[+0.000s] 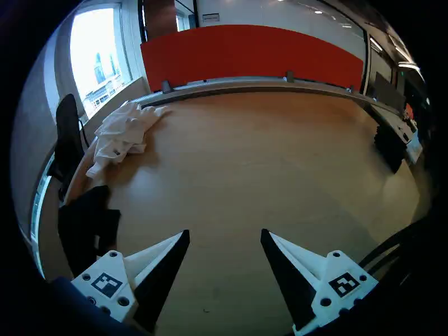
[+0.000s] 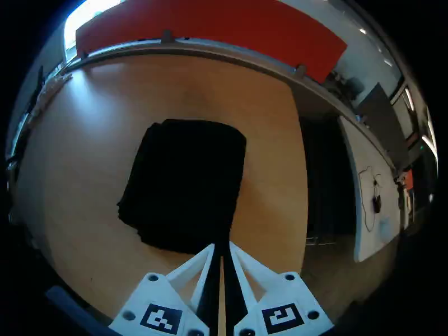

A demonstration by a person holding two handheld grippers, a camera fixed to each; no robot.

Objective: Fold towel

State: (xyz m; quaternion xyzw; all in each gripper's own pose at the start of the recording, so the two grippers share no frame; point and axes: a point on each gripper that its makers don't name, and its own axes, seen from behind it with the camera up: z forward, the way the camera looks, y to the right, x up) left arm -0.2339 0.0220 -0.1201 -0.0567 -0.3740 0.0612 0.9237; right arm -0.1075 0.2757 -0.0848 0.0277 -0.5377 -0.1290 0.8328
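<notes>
Towel [image 2: 185,185] on table [image 2: 73,168]; cloth heap [image 1: 123,131] at table's far-left corner; partition [image 1: 252,53] behind table.

Bare tabletop [image 1: 252,168] lies open ahead in the left gripper view; white cloth heap [image 1: 123,134] and dark cloth [image 1: 84,224] crowd one side.

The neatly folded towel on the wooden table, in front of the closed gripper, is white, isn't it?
No, the colour is wrong: the folded towel on the wooden table in front of the closed right gripper is black, as the right gripper view shows.
</notes>
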